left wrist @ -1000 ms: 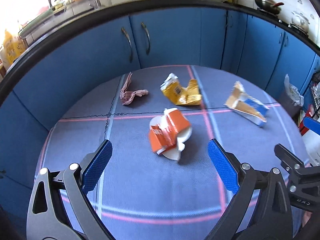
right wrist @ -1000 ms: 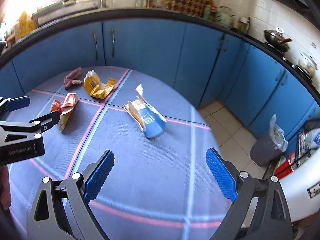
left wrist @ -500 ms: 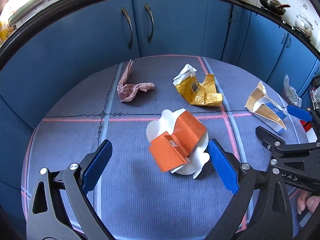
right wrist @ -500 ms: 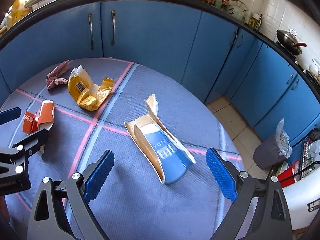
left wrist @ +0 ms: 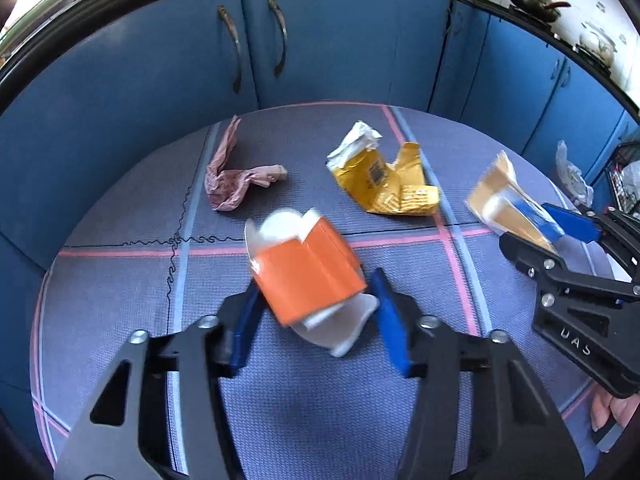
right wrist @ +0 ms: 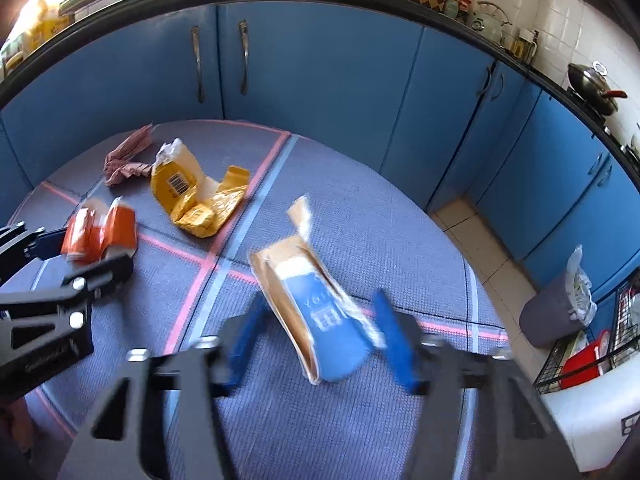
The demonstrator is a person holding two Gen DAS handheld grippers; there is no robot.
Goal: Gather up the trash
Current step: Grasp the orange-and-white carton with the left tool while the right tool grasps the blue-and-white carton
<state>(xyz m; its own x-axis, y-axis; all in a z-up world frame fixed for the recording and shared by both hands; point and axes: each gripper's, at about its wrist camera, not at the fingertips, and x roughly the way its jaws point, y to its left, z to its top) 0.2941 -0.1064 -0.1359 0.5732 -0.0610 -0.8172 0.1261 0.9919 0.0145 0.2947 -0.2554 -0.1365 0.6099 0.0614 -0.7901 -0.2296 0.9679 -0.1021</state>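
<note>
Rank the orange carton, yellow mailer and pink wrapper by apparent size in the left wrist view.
1. Crushed orange-and-white carton, though it is nearest the camera.
2. Torn yellow padded mailer.
3. Crumpled pink wrapper, smallest.

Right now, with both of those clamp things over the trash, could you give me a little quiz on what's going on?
1. True or false: the pink wrapper lies between a gripper's pads.
2. Which carton sits between the left gripper pads? A orange B yellow C blue
3. Fill in: the right gripper closes around the ___ carton.

Key: 1 false. 2 A, the orange carton. 3 blue, the blue carton. The yellow carton lies untouched on the table.
</note>
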